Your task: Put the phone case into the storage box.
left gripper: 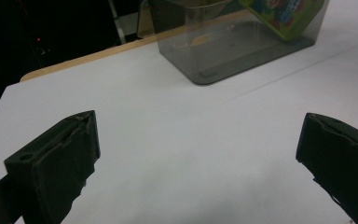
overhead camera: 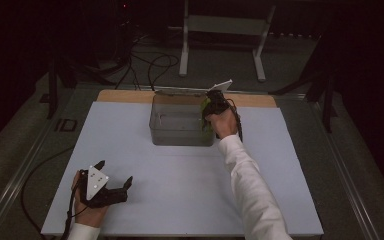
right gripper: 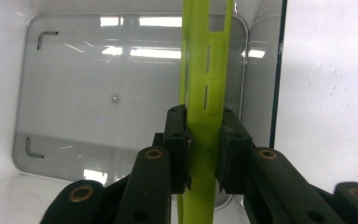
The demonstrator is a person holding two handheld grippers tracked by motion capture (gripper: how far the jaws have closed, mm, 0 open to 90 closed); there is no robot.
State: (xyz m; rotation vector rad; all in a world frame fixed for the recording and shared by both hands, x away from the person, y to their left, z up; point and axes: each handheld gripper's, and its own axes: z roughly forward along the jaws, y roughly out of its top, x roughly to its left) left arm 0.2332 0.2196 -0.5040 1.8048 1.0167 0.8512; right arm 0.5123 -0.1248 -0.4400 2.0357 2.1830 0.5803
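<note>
High view: a white board [overhead camera: 180,190] covers the table, with a strip of bare wood [overhead camera: 125,96] at its far edge. Around it the room is dark, with a grey floor, loose cables [overhead camera: 150,65] beyond the table and the legs of a white stand [overhead camera: 220,30] farther back.

A clear plastic bin [overhead camera: 180,131] stands at the far middle of the board. The right gripper [overhead camera: 211,102] hangs over the bin's right end, its jaws clamped on a flat lime-green package [right gripper: 204,98] that stands on edge inside the bin, close to its right wall. Whether the package touches the bin's floor is hard to tell. From the left gripper view its printed face [left gripper: 284,14] leans behind the tinted wall.

The left gripper [overhead camera: 114,174] rests at the near left of the board, well apart from the bin, jaws spread wide with nothing between them. Bare board lies between it and the bin.
</note>
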